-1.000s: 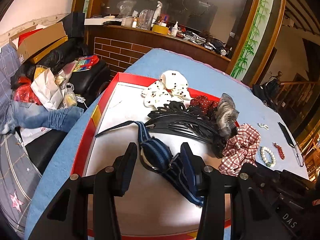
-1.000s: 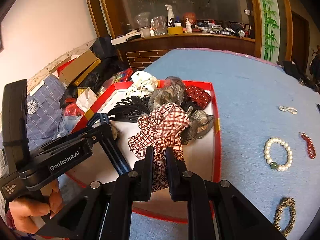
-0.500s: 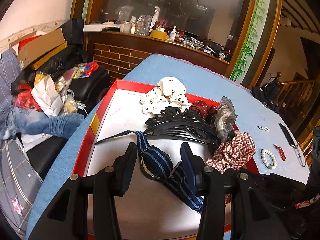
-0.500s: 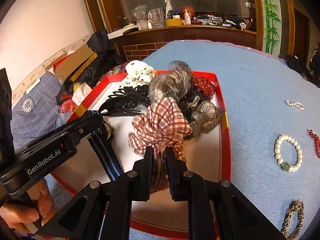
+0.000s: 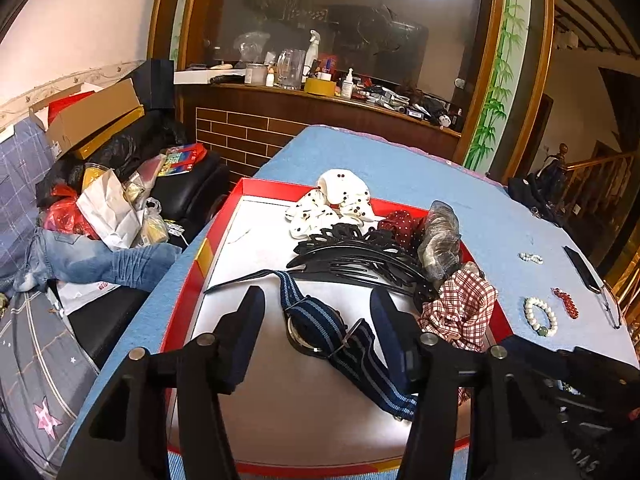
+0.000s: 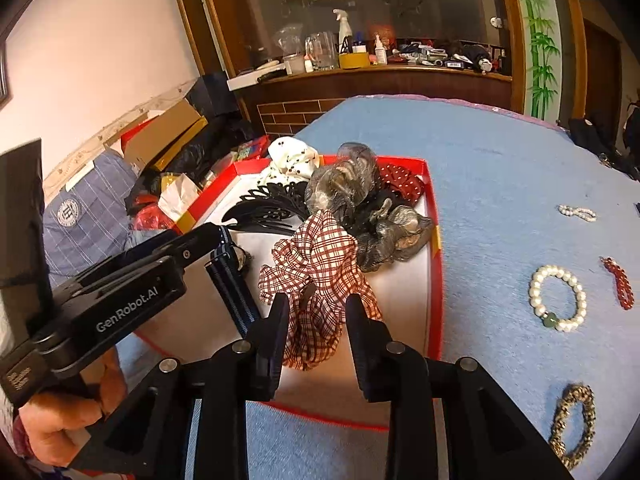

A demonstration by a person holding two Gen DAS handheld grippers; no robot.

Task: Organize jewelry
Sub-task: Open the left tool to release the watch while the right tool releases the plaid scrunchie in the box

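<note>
A red-rimmed tray [image 5: 182, 280] [image 6: 434, 264] on the blue table holds hair pieces. My left gripper [image 5: 316, 312] is open above a blue striped watch strap [image 5: 320, 320] lying on the tray floor. My right gripper [image 6: 316, 312] is open around the lower part of a red plaid scrunchie [image 6: 316, 256] [image 5: 460, 304], which rests in the tray. Black combs [image 5: 360, 256], a spotted white scrunchie [image 5: 336, 204], a red dotted scrunchie [image 6: 402, 184] and a grey sheer scrunchie [image 6: 352, 184] lie behind.
On the table right of the tray lie a pearl bracelet [image 6: 558, 298], a red bead bracelet [image 6: 618, 282], a small pearl string [image 6: 576, 212] and a woven bracelet [image 6: 572, 424]. A cluttered sofa [image 5: 80, 216] stands left of the table, a wooden counter [image 5: 320, 100] behind.
My right gripper has opened and let go of the plaid scrunchie, which now rests in the tray. My left gripper has drawn back slightly from the strap and stays open.
</note>
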